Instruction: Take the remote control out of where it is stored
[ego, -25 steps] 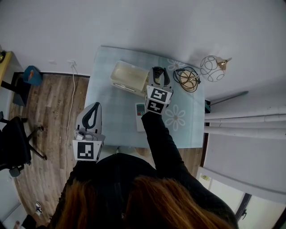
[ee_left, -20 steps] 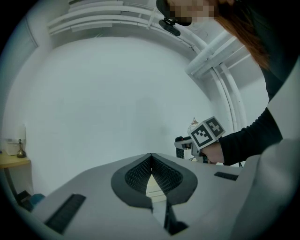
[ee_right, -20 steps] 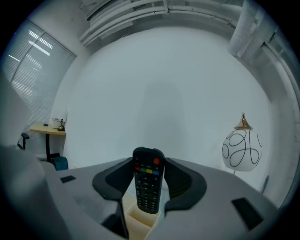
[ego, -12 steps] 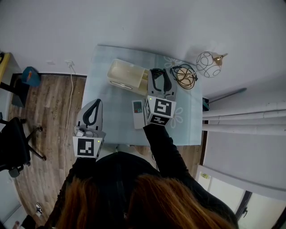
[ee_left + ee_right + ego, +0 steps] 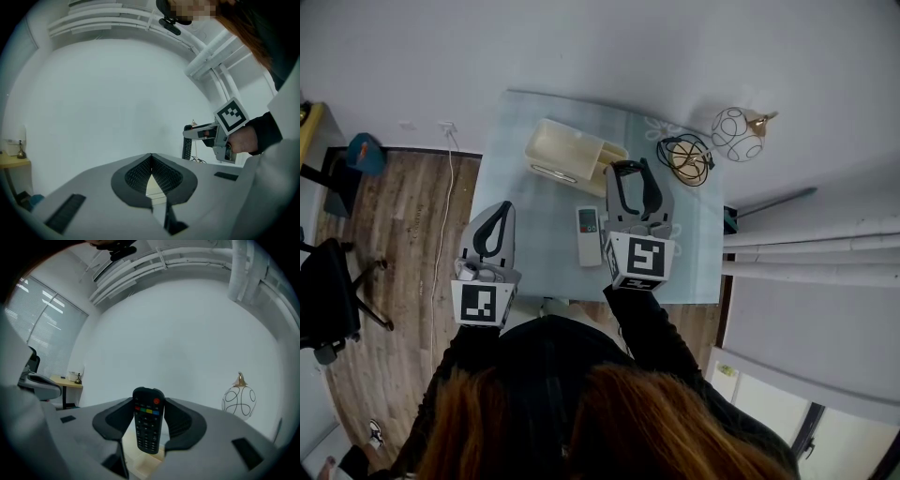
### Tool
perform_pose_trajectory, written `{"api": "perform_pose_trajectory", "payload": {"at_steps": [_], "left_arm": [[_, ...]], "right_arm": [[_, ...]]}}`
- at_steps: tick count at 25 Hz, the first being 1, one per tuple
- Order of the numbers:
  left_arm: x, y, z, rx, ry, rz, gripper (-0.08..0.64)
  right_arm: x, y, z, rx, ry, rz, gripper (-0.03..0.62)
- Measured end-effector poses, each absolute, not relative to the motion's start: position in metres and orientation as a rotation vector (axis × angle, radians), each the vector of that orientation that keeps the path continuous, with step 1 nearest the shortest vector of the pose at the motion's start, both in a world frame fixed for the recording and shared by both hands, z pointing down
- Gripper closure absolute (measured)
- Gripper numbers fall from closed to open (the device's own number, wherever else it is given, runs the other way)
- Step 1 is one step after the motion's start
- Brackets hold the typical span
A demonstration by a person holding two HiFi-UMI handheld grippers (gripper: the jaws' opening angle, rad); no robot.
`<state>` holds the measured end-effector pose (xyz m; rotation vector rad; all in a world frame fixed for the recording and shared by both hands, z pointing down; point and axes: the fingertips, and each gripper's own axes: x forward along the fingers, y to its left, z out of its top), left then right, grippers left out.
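A black remote control [image 5: 148, 425] with coloured buttons stands upright between the jaws of my right gripper [image 5: 149, 420], which is shut on it. In the head view my right gripper [image 5: 630, 173] hovers above the light blue table [image 5: 516, 197], just right of the cream storage box [image 5: 567, 155]. The box's pale rim [image 5: 140, 466] shows below the held remote. My left gripper [image 5: 500, 211] hangs at the table's left edge, off to the side of the box. Its jaws meet at the tips [image 5: 151, 158] with nothing in them.
A white remote [image 5: 590, 234] lies flat on the table near the front. A dark wire basket [image 5: 686, 159] and a round white ornament with wire loops [image 5: 736, 134] stand at the back right. An office chair [image 5: 328, 300] stands on the wood floor at left.
My right gripper has drawn back from the cream box toward the person and risen, carrying the black remote. The left gripper has stayed where it was.
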<state>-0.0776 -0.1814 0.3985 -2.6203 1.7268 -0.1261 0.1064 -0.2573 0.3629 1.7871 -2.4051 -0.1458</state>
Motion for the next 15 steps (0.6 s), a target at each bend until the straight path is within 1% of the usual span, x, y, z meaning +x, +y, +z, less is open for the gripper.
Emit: {"api": "perform_pose_trajectory", "payload": {"at_steps": [7, 15], "left_arm": [[-0.081, -0.178, 0.396, -2.602, 1.742, -0.118, 0.555], [-0.084, -0.176, 0.394, -2.593, 1.748, -0.116, 0.555]], "right_arm": [[0.102, -0.229, 0.369, 1.741, -2.448, -0.071, 0.379], [0.090, -0.205, 0.372, 1.646, -2.452, -0.140, 0.379]]}}
